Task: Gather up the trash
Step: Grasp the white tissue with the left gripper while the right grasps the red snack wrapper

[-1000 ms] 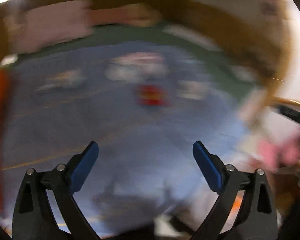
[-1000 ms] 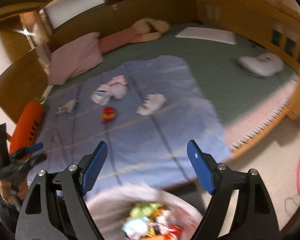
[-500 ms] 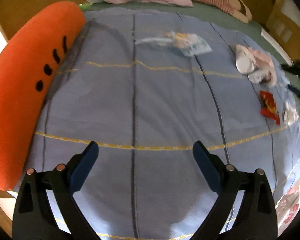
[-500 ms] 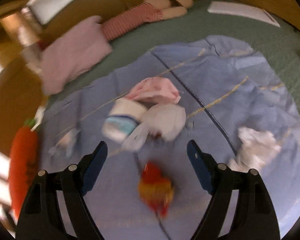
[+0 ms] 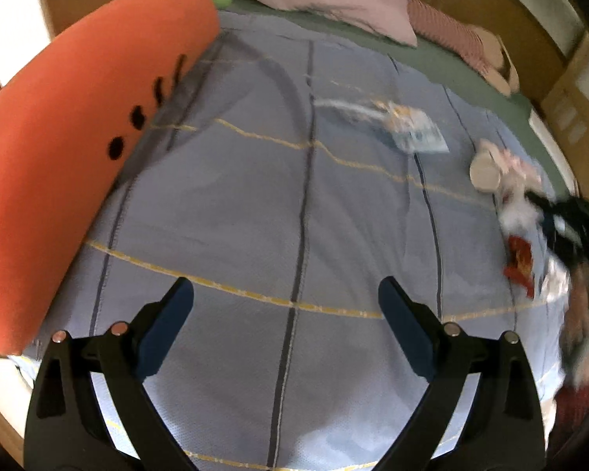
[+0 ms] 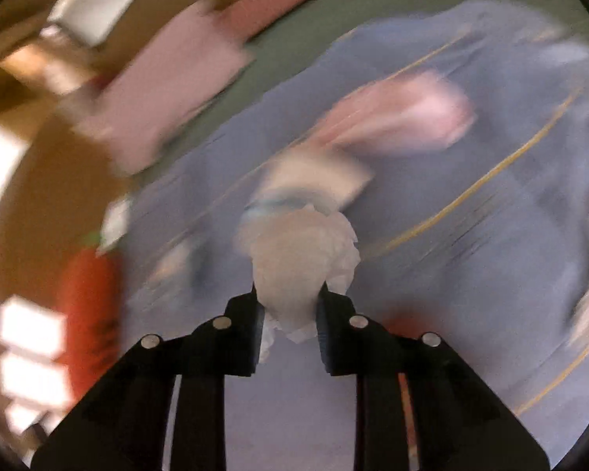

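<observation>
1. Right gripper (image 6: 288,306): fingers closing, pads pressing a crumpled white tissue wad (image 6: 304,251) just above the blue blanket (image 6: 471,274).
2. Left gripper (image 5: 286,329): fingers wide apart, empty.
3. Clear wrapper (image 5: 408,129) lies ahead and right of the left gripper, well apart; long axis runs left-right. Left hand nearer, judged.

- Warm, moderately bright indoor light in both views; no hard glare on the blue blanket (image 5: 255,204)
- Left wrist view fairly sharp in the middle; smeared at its right edge, where the trash pieces blur
- Right wrist view heavily motion-streaked; only the white crumpled tissue (image 6: 302,259) stays crisp
- Blown-out white patches at the right view's left edge
- Strong fisheye bending; dark vignette in the corners
</observation>
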`<state>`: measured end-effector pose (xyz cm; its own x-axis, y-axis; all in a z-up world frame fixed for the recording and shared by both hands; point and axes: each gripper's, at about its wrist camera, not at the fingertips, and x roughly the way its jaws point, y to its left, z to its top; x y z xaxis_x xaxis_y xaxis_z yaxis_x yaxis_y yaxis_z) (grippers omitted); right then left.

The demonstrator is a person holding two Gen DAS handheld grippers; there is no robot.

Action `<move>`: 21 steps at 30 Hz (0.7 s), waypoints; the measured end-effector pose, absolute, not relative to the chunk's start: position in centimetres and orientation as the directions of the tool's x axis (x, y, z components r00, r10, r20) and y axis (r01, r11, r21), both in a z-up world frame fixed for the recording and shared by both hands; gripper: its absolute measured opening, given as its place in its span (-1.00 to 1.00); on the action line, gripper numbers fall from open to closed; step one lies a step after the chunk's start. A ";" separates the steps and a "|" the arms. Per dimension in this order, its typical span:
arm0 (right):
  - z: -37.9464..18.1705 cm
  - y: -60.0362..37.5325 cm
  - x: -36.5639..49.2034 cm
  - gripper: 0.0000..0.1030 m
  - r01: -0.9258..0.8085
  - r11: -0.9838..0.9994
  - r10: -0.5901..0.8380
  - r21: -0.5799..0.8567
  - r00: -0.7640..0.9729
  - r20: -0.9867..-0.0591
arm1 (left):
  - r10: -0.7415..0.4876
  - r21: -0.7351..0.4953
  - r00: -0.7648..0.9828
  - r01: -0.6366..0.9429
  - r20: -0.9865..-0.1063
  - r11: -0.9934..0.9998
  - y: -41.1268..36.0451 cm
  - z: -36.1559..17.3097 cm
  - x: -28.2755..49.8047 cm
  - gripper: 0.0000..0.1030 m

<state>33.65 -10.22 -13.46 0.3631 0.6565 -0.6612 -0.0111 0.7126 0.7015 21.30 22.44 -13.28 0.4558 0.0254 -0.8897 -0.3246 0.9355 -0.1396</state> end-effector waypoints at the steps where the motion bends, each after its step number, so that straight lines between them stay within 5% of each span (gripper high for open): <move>1: -13.5 -8.6 32.5 -0.53 -0.031 0.669 0.716 0.743 0.296 -0.632 | 0.034 -0.144 0.465 -0.342 -0.885 0.929 22.8 -13.0 21.1 0.84; 4: -15.2 -4.1 29.2 -0.51 0.021 0.579 0.812 0.815 0.085 -0.578 | 0.061 -0.144 0.486 -0.375 -0.872 0.916 23.6 -12.5 20.7 0.84; 7: -17.3 -2.0 28.3 -0.17 0.100 0.574 0.818 0.813 -0.023 -0.575 | 0.055 -0.151 0.481 -0.378 -0.875 0.913 24.1 -12.4 20.6 0.84; 12: -16.1 -6.7 30.2 0.15 0.091 0.705 0.667 0.703 0.251 -0.701 | 0.025 -0.159 0.446 -0.370 -0.894 0.915 24.5 -13.4 20.6 0.84; 16: -13.7 -11.1 30.7 0.15 0.108 0.886 0.358 0.451 0.458 -0.814 | -0.007 -0.173 0.431 -0.348 -0.902 0.921 23.9 -13.9 20.6 0.84; 21: -14.6 -14.8 32.0 0.15 0.189 0.933 0.200 0.307 0.435 -0.878 | -0.105 -0.217 0.447 -0.208 -0.888 0.954 21.4 -13.3 20.6 0.84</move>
<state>31.98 -14.81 -14.59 0.4350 0.2005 -0.8779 0.1891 0.9328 0.3067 20.64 21.40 -13.26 0.4472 -0.1050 -0.8883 -0.2078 0.9537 -0.2173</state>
